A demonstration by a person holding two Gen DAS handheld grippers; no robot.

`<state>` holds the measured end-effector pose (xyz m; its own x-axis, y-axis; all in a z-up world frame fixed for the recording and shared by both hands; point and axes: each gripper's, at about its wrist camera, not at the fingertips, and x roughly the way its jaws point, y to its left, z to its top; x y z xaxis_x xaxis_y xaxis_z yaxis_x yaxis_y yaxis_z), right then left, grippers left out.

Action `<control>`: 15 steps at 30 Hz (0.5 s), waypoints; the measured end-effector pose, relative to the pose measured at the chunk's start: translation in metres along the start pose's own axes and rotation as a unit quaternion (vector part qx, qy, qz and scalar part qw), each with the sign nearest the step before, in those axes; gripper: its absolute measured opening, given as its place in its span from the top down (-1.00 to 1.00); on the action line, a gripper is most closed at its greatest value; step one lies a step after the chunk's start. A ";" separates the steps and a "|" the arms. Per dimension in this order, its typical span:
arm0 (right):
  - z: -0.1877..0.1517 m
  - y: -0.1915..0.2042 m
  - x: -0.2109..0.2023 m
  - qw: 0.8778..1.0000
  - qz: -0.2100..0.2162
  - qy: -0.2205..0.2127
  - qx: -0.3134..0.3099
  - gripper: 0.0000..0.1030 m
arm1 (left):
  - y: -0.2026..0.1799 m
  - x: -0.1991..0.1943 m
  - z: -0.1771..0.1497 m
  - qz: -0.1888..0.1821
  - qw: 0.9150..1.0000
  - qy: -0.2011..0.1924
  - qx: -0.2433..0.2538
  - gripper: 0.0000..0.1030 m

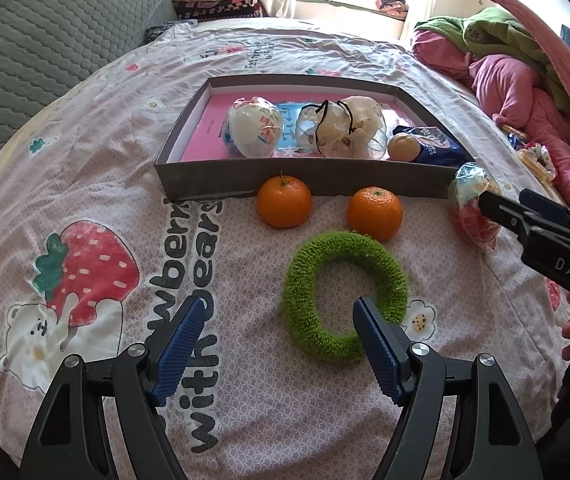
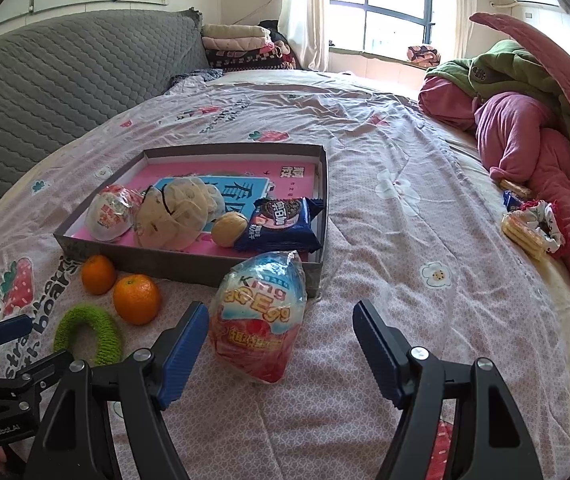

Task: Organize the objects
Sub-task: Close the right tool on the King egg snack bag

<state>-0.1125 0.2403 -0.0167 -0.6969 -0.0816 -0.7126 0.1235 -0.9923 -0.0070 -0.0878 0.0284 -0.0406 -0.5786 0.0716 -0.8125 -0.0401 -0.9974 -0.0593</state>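
A grey shallow box (image 1: 285, 178) (image 2: 189, 266) lies on the bed and holds a wrapped egg toy (image 1: 253, 126), a net pouch (image 1: 343, 128), a small round bun (image 1: 401, 147) and a blue cookie pack (image 2: 279, 222). Two oranges (image 1: 284, 201) (image 1: 374, 213) and a green fuzzy ring (image 1: 345, 294) lie in front of it. My left gripper (image 1: 281, 340) is open, its right finger over the ring's near edge. My right gripper (image 2: 281, 346) is open around a big wrapped egg toy (image 2: 259, 316) beside the box's corner.
The bedsheet (image 1: 85, 184) has strawberry and bear prints. A grey quilted headboard (image 2: 57, 68) is at the left. Pink and green clothes (image 2: 525, 120) pile at the right, with snack packs (image 2: 525, 228) beside them.
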 end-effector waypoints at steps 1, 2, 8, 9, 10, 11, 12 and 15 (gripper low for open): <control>0.000 0.000 0.002 1.000 0.000 0.002 0.001 -0.44 | 0.001 0.001 0.000 -0.002 1.000 0.001 -0.001 -0.51; 0.000 0.000 0.003 1.000 -0.001 0.003 0.001 -0.44 | 0.002 0.001 0.000 -0.006 1.000 0.002 -0.006 -0.51; -0.001 0.001 0.010 1.000 0.001 0.009 0.003 -0.44 | 0.003 0.007 0.000 -0.004 1.000 0.002 -0.014 -0.51; -0.001 0.001 0.011 1.000 0.001 0.012 0.005 -0.44 | 0.004 0.007 0.001 -0.004 1.000 0.001 -0.016 -0.51; 0.000 0.001 0.013 1.000 0.002 0.013 0.007 -0.44 | 0.003 0.007 0.001 -0.003 1.000 0.000 -0.017 -0.51; 0.000 0.001 0.014 1.000 0.003 0.014 0.008 -0.44 | 0.004 0.008 0.001 -0.003 1.000 -0.003 -0.019 -0.51; 0.000 0.002 0.015 1.000 0.003 0.015 0.008 -0.44 | 0.004 0.008 0.001 -0.005 1.000 -0.005 -0.021 -0.51; 0.000 0.003 0.019 1.000 0.002 0.020 0.009 -0.44 | 0.004 0.010 0.001 -0.006 1.000 -0.008 -0.021 -0.51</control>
<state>-0.1251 0.2357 -0.0304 -0.6678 -0.0824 -0.7398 0.1130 -0.9936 0.0087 -0.0946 0.0246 -0.0479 -0.5911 0.0828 -0.8023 -0.0131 -0.9956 -0.0931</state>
